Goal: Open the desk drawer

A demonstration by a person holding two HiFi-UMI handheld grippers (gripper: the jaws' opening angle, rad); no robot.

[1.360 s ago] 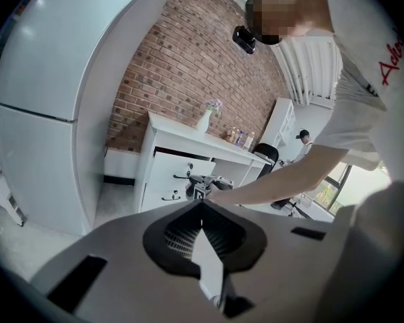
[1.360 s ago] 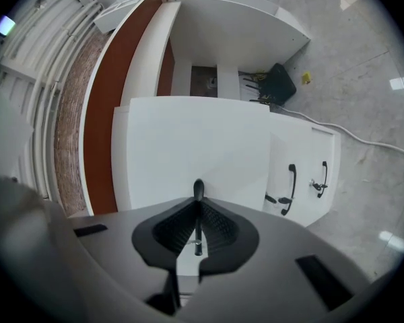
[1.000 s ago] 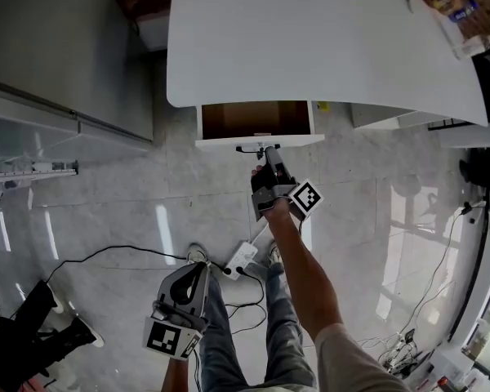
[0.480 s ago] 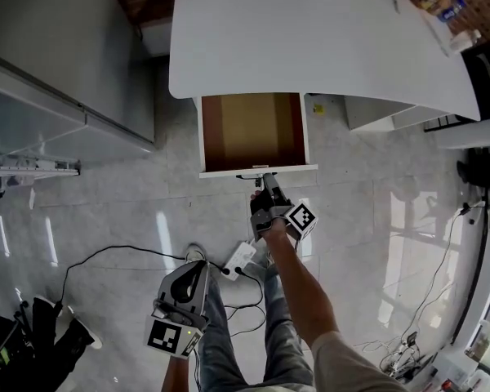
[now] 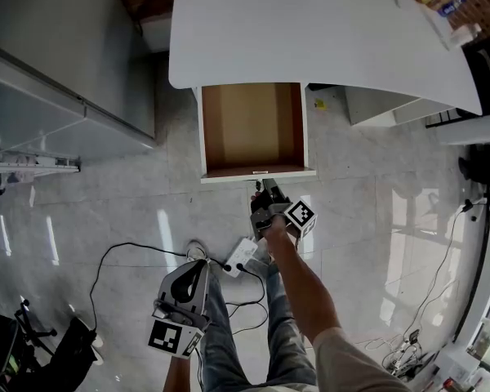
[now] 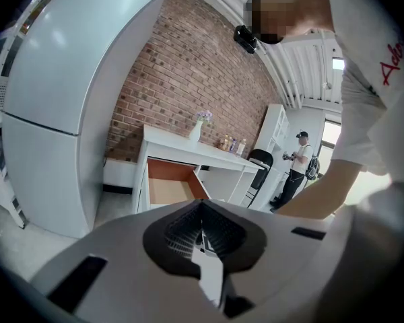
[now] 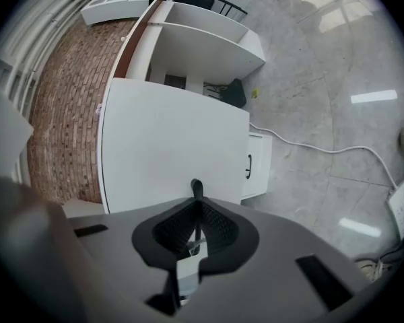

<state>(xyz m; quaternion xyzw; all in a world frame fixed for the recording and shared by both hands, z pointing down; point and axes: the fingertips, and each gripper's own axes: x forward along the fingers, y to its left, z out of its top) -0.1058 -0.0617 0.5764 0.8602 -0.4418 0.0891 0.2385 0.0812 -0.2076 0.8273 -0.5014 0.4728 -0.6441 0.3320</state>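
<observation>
One white surface (image 5: 310, 31) has one open drawer (image 5: 251, 125) under its near edge, with one dark handle (image 5: 260, 172). There are two tools, the left tongs (image 5: 201, 268) and the right tongs (image 5: 265, 186). One vase (image 6: 196, 130) stands at the surface's back edge, a few bottles (image 6: 230, 144), too small to count, stand at its far corner, and one power strip (image 5: 241, 257) lies on the floor (image 5: 106, 211).

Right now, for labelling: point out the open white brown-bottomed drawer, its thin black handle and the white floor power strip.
Drawer (image 5: 249, 125): head view, bare bottom.
Handle (image 7: 196, 188): right gripper view, bar's top.
Power strip (image 5: 242, 256): head view, casing.
</observation>
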